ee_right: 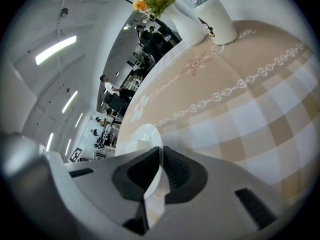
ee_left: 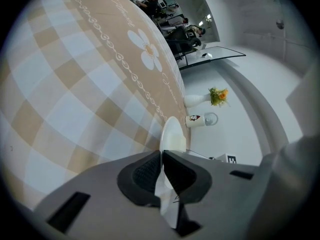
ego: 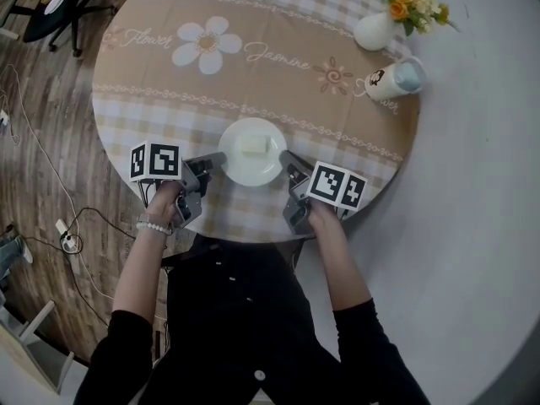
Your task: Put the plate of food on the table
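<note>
Two grips on white plate (ego: 245, 172): we clamp L gripper (ego: 218, 159) on its left rim, R gripper (ego: 287, 157) on its right. Plate carries pale food block (ego: 255, 145), sits btwn them at table (ego: 160, 91) near edge; mug (ego: 392, 80) & vase (ego: 374, 30) w/ flowers beyond R gripper.

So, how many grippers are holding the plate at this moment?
2. The left gripper is shut on the white plate's left rim, and the right gripper is shut on its right rim. No other gripper is in view.
</note>
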`<control>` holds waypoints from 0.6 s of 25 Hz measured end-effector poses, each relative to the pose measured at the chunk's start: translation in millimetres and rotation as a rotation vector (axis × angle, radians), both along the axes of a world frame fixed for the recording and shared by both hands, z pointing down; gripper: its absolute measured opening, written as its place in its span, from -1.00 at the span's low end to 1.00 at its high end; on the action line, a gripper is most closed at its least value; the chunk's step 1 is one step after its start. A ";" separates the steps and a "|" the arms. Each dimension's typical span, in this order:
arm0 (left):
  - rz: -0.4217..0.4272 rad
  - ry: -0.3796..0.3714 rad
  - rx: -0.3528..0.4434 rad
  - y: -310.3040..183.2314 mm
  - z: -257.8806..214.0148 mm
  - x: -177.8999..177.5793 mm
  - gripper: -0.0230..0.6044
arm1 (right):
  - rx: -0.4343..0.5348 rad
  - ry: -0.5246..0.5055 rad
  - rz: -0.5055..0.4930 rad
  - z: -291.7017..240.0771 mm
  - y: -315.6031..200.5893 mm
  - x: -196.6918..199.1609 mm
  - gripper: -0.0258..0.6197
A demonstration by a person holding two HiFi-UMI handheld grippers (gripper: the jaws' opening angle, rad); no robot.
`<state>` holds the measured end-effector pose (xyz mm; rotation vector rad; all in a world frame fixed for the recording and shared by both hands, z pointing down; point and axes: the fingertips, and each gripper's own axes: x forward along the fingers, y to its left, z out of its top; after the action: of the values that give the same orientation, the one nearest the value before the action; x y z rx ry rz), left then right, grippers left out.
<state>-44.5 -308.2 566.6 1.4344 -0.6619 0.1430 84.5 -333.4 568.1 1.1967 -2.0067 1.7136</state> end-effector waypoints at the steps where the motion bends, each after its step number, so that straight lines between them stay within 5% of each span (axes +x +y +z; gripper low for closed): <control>1: 0.002 -0.008 0.000 -1.2 2.7 -0.4 -0.88 | -0.005 0.005 -0.002 3.1 -0.6 -0.1 -0.88; 15: -0.002 -0.078 -0.036 -10.1 29.3 -1.8 -0.88 | -0.042 0.057 -0.026 31.6 -8.2 -0.7 -0.88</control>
<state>-46.4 -318.2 595.9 1.3989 -0.7213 0.2098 83.8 -341.6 599.6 1.1874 -1.9347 1.6821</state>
